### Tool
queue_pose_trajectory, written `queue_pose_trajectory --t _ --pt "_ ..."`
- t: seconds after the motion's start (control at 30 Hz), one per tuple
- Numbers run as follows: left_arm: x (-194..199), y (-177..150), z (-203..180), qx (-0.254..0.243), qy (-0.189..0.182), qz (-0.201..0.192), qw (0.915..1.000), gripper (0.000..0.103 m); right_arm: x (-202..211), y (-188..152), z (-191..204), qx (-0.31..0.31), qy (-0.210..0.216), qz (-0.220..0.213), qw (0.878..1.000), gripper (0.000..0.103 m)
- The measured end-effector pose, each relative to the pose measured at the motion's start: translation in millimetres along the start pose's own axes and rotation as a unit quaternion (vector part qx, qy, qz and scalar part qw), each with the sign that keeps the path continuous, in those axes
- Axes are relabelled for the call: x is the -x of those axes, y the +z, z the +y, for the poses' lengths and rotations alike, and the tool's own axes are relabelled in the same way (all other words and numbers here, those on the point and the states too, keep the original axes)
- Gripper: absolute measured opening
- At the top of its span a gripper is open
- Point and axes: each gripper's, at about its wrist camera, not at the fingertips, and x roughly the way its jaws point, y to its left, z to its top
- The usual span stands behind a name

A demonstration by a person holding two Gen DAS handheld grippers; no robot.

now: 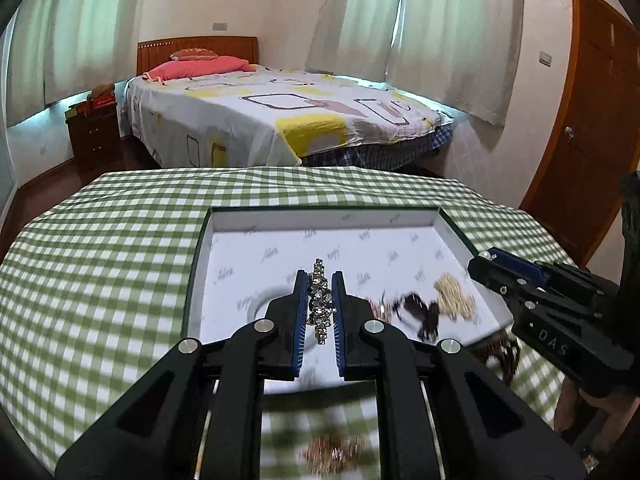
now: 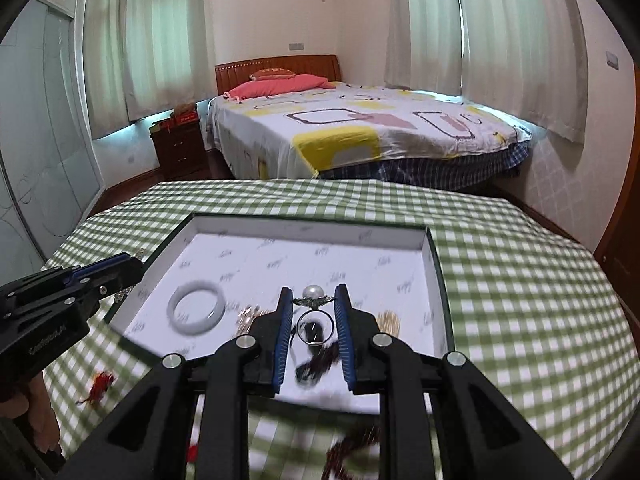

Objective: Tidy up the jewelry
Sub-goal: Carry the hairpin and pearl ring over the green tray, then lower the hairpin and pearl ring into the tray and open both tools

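A shallow white-lined box [image 1: 320,216] [image 2: 312,228] lies on the green checked tablecloth. My left gripper [image 1: 320,280] is shut on a rhinestone bracelet [image 1: 321,300] and holds it over the box. My right gripper [image 2: 312,294] is shut on a pearl ring [image 2: 314,300] above the box's near side. It also shows at the right of the left wrist view [image 1: 490,258]. In the box lie a pale jade bangle [image 2: 196,308], a gold piece [image 1: 454,294] [image 2: 388,320], a dark beaded piece [image 1: 420,312] [image 2: 316,360] and a pinkish sparkly piece [image 1: 378,306] [image 2: 250,316].
A red tassel piece [image 2: 100,386] and a dark beaded strand [image 2: 352,452] lie on the cloth near the box's front. A coppery piece [image 1: 332,452] lies blurred under my left gripper. A bed [image 1: 280,112] stands beyond the table, a wooden door [image 1: 580,120] at the right.
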Motion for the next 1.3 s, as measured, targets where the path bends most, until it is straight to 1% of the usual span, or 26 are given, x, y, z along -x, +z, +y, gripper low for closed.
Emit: queue_pose_trajectory --t 0.13,0.3,0.5,0.63,0.8,1.0,1.13,1.23,1.27,1.3 --pt "-26.4 14.1 1.0 0.009 0.001 0.01 0.9999 0.012 -15.5 8.5 -3.7 0.006 -0.004 -0.001 1.0 0.022" --pt "-59.8 21.6 -1.4 0.01 0.005 0.033 0.9994 0.012 -40.1 13.2 -12.0 0.004 -0.011 0.013 1.0 0.022" --pt "-103.9 27.3 -2.3 0.02 0.007 0.079 0.9966 0.012 -68.8 8.6 -22.6 -0.002 -0.015 0.043 0.999 0.022" --pt "-124.7 27.5 -0.8 0.027 0.009 0.108 0.9937 0.012 -80.4 5.0 -27.5 -0.01 -0.016 0.064 0.998 0.022" --pt "-140.2 28.5 -2.0 0.016 0.023 0.134 0.9906 0.012 -88.0 2.8 -31.1 -0.013 -0.019 0.08 0.996 0.022" --pt "-157.2 23.3 -3.1 0.008 0.031 0.179 0.9833 0.012 -94.0 0.8 -36.5 -0.018 -0.019 0.094 0.995 0.022" --pt "-158.1 24.0 -4.1 0.004 0.036 0.177 0.9836 0.013 -96.6 -1.1 -38.3 -0.019 -0.019 0.098 0.995 0.022" --pt "-160.4 25.3 -4.1 0.006 0.035 0.177 0.9836 0.015 -97.3 -2.3 -39.3 -0.022 -0.02 0.1 0.995 0.022" --pt "-161.0 26.0 -4.0 0.006 0.034 0.177 0.9836 0.017 -97.1 -2.8 -39.7 -0.023 -0.02 0.1 0.995 0.023" --pt "-160.4 26.2 -3.7 0.007 0.034 0.176 0.9837 0.022 -97.6 -2.4 -39.9 -0.023 -0.02 0.1 0.995 0.023"
